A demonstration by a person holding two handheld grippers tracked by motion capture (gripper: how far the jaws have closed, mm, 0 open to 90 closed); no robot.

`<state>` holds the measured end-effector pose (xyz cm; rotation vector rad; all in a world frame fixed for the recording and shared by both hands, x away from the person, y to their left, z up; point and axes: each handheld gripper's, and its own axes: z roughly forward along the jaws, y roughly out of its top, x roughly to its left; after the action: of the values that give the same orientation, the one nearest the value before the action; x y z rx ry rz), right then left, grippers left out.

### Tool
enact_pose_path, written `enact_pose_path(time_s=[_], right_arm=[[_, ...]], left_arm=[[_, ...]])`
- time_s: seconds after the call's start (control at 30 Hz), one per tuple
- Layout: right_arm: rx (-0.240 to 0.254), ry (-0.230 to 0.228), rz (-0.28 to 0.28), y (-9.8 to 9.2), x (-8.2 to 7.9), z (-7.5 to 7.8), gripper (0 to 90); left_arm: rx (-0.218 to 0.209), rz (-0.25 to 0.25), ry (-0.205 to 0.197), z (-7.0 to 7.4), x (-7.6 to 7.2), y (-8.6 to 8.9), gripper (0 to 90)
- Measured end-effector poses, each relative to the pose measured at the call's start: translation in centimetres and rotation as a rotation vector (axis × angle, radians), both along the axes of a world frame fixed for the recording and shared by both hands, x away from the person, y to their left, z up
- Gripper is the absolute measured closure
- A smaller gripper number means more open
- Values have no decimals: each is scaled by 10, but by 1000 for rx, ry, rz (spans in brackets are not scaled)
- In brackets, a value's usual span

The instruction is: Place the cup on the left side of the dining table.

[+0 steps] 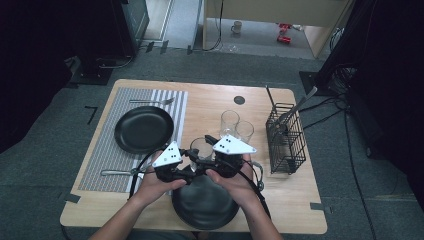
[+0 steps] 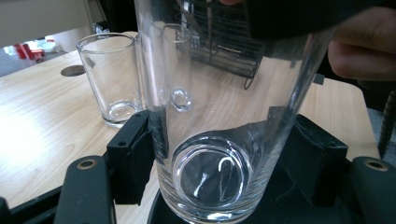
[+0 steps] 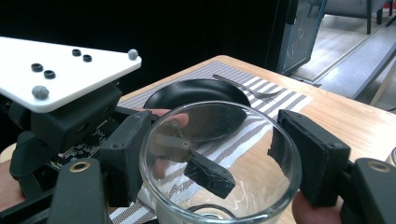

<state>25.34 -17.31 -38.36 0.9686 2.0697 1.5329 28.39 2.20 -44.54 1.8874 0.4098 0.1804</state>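
Glass (image 2: 224, 116) pinched low by left gripper (image 2: 224, 154), rim pinched by right gripper (image 3: 219, 154). Release one grip before moving; keep upright.

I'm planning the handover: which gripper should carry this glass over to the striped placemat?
Left, probably. The left gripper has its jaws clamped on the glass low, near its base, and that hand is on the placemat side. The right gripper pinches just the rim.

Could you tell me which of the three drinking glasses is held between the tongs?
The nearest glass, above the near black plate; the two other glasses stand free, farther back beside the wire basket.
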Motion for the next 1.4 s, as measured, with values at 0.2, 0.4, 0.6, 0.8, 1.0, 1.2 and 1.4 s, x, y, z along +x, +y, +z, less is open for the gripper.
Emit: enact_pose_path(time_s=[0.2,0.4,0.6,0.8,1.0,1.2,1.4], right_arm=[[25,21,13,-1,0,0,293],[34,29,45,0,-1,0,293],[46,32,66,1,-2,0,293],[51,31,89,1,-2,-2,292],[75,49,92,0,-2,-1,283],[67,29,73,-7,-9,3,188],[79,24,32,-23,-12,6,145]], left_arm=[[-16,-18,4,5,2,1,292],[-26,-35,-3,8,2,-1,258],[-52,-56,-12,9,1,-1,267],[-56,-45,-56,9,-4,1,308],[-50,-23,-71,8,-7,4,311],[-62,23,-39,2,-1,18,311],[-52,56,-42,-1,2,31,311]])
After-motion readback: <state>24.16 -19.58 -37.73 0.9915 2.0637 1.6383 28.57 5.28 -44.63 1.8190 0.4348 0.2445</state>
